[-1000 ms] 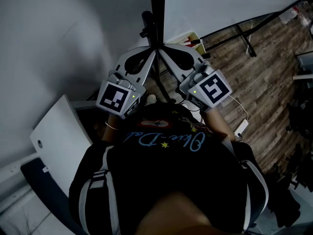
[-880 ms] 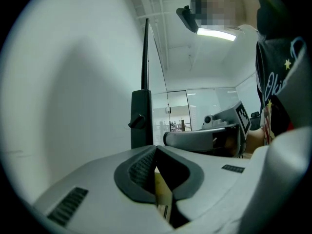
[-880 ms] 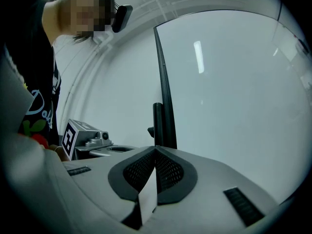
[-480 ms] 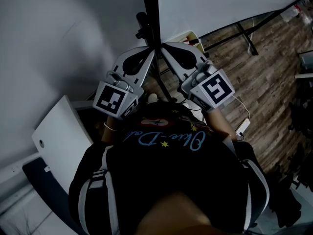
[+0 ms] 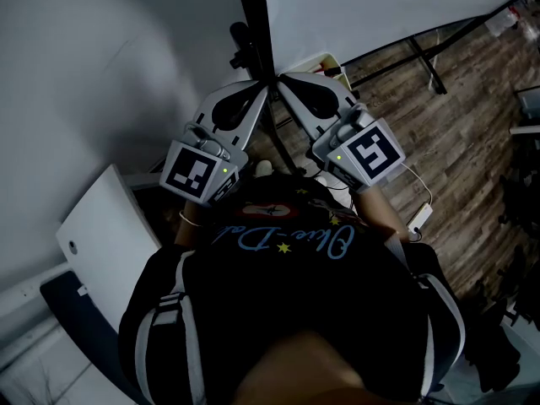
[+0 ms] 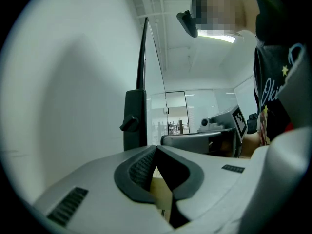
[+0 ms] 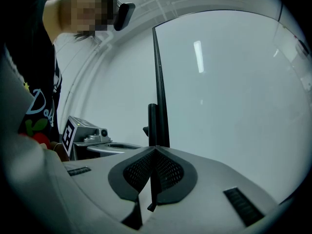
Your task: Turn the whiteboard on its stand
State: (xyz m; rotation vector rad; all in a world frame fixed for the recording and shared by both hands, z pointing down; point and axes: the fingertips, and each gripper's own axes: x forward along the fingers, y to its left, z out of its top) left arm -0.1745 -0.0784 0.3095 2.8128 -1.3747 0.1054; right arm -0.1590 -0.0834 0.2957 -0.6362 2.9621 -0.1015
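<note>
The whiteboard stands edge-on before me, its black frame edge rising past a clamp knob on the stand post. My left gripper and right gripper point inward and meet tip to tip right at that edge. In the left gripper view the left gripper is shut with nothing between its pads; the post's clamp is just beyond, to the left. The right gripper is also shut and empty, with the board filling the right of its view.
The stand's black legs spread over the wooden floor at the right. A small open box sits near the post's foot. A white cable with a plug lies by my right side. A white panel leans at the left.
The board's black edge and its knob have shifted slightly left in the head view. Both grippers keep their place, tips together at the edge.
</note>
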